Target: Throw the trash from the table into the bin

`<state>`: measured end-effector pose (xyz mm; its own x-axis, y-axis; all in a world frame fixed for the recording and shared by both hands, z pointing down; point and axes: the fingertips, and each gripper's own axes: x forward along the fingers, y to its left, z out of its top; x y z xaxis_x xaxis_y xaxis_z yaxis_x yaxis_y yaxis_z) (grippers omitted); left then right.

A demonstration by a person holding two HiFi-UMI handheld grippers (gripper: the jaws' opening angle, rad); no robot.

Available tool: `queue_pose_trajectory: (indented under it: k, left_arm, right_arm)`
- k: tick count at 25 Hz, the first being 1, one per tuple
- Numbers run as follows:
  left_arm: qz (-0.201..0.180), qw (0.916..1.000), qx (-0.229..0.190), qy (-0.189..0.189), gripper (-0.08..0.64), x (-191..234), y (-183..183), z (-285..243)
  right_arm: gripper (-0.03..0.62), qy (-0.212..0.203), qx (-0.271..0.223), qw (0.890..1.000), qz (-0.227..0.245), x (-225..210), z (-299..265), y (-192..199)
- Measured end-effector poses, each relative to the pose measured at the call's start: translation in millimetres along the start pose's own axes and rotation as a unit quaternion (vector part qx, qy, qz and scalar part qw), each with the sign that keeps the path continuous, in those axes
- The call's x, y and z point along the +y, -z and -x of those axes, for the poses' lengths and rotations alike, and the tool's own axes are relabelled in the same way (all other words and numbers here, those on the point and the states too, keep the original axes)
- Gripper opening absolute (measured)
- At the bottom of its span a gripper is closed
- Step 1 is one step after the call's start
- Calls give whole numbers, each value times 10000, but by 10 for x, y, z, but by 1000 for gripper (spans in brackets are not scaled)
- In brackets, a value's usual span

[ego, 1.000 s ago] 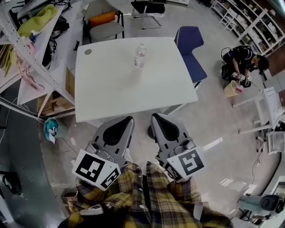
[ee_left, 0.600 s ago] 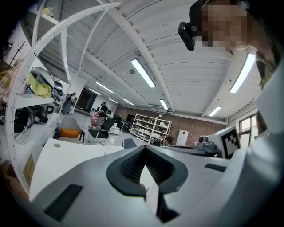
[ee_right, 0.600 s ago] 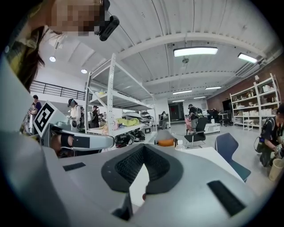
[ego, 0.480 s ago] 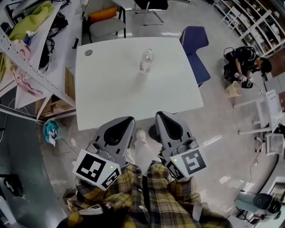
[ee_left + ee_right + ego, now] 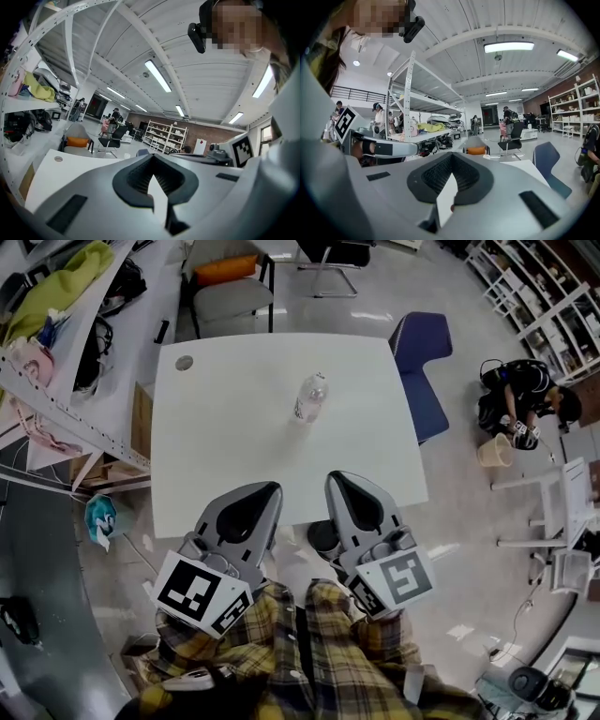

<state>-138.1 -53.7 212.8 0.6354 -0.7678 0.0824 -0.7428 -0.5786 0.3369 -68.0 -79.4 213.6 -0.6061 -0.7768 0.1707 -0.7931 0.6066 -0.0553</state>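
Note:
A clear plastic bottle (image 5: pixel 309 397) stands upright near the middle of the white table (image 5: pixel 225 446). It is the only loose item I see on the table. My left gripper (image 5: pixel 271 489) and right gripper (image 5: pixel 336 478) are side by side over the table's near edge and point at the table. Both are well short of the bottle. In the left gripper view the left gripper (image 5: pixel 151 157) has its jaws together with nothing between them. The right gripper (image 5: pixel 451 157) looks the same in its own view. The jaws hide the bottle in both gripper views.
A small round disc (image 5: pixel 184 363) sits at the table's far left corner. A blue chair (image 5: pixel 424 371) stands to the right and a grey chair (image 5: pixel 230 298) behind. Shelving (image 5: pixel 56 381) runs along the left, with a teal container (image 5: pixel 100 517) on the floor. A crouching person (image 5: pixel 520 399) and a pale bucket (image 5: pixel 494 450) are far right.
The table and bottle have slid down the head view toward me as I step closer. Both grippers now reach over the table's near edge, still shut and empty.

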Motion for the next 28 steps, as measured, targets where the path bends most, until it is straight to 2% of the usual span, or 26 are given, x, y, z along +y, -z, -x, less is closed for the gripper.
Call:
queue_pose_trajectory:
  k: [12, 18, 28]
  left_arm:
    - [64, 9990, -202, -398, 8, 198, -216, -956]
    - [129, 9981, -130, -590, 8, 309, -190, -1118]
    - [76, 9984, 6, -557, 8, 468, -181, -1213]
  right_arm:
    - [-2, -488, 135, 9986, 122, -872, -514, -129]
    - [-2, -587, 246, 9979, 104, -1053, -714, -68]
    - [0, -571, 371, 9977, -49, -1124, -926, 86]
